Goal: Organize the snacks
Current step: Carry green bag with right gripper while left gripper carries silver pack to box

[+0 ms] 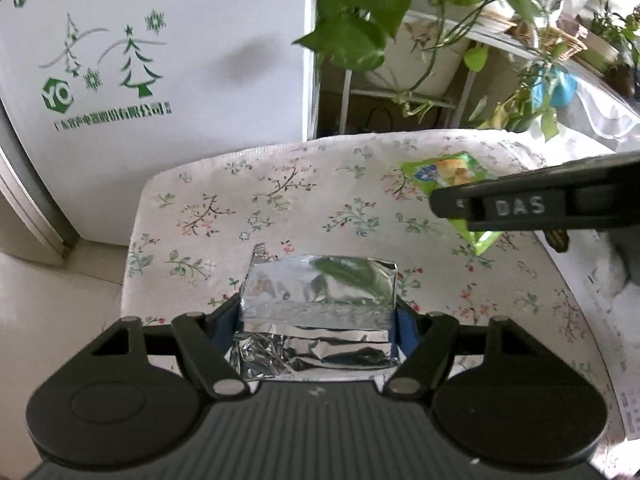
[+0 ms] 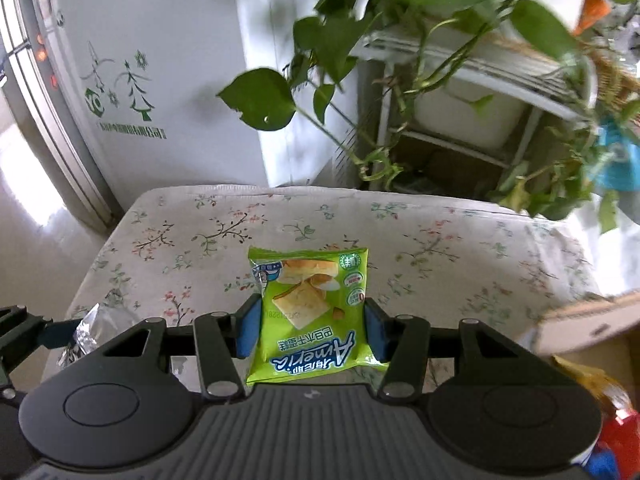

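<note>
In the left wrist view my left gripper [image 1: 318, 312] is shut on a silver foil snack packet [image 1: 320, 292], its blue pads pressing both sides, held just above the flowered tablecloth [image 1: 224, 216]. In the right wrist view my right gripper [image 2: 311, 328] is shut on a green snack packet [image 2: 310, 308] with a cake picture, lifted off the cloth. The green packet [image 1: 448, 174] and the right gripper's black finger show at the right of the left wrist view. The foil packet [image 2: 90, 328] shows at the left edge of the right wrist view.
A white fridge [image 1: 160, 60] with green tree prints stands behind the table on the left. Potted trailing plants [image 1: 360, 24] on a white rack [image 2: 460, 92] hang over the far edge. A cardboard box [image 2: 580, 324] with colourful snack bags [image 2: 608, 412] sits at the right.
</note>
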Tool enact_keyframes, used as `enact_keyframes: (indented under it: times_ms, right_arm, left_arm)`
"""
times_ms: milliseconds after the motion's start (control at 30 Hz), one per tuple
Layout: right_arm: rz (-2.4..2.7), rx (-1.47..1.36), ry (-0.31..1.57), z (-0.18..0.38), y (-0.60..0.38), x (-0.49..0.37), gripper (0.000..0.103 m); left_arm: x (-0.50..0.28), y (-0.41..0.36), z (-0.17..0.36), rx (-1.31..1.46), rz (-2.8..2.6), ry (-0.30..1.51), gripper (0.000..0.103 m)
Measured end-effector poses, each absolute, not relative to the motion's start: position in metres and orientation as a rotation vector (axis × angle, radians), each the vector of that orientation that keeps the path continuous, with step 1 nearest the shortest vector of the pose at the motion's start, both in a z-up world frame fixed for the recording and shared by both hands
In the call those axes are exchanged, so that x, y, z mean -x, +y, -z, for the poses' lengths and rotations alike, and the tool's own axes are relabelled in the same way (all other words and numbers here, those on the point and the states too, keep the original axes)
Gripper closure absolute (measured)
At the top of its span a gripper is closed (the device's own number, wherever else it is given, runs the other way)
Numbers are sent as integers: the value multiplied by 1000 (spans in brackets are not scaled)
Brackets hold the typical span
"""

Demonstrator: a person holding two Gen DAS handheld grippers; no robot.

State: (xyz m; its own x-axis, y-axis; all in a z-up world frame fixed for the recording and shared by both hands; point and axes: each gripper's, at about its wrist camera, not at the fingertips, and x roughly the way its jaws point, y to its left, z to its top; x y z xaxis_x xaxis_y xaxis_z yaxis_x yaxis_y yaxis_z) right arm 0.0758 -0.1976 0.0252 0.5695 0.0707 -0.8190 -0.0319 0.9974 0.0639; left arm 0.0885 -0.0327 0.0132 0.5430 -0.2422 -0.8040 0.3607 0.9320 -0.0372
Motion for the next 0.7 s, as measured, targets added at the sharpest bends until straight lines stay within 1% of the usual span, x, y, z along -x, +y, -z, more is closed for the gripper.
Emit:
enact_keyframes:
  times_ms: [367, 700]
  right_arm:
    - [-20, -88, 926, -56, -210, -19, 44]
    - [-26, -108, 894, -77, -207, 40, 44]
  left_arm:
    - [-48, -22, -34, -62, 298, 927, 29]
    - [-12, -6, -50, 39, 247, 873, 29]
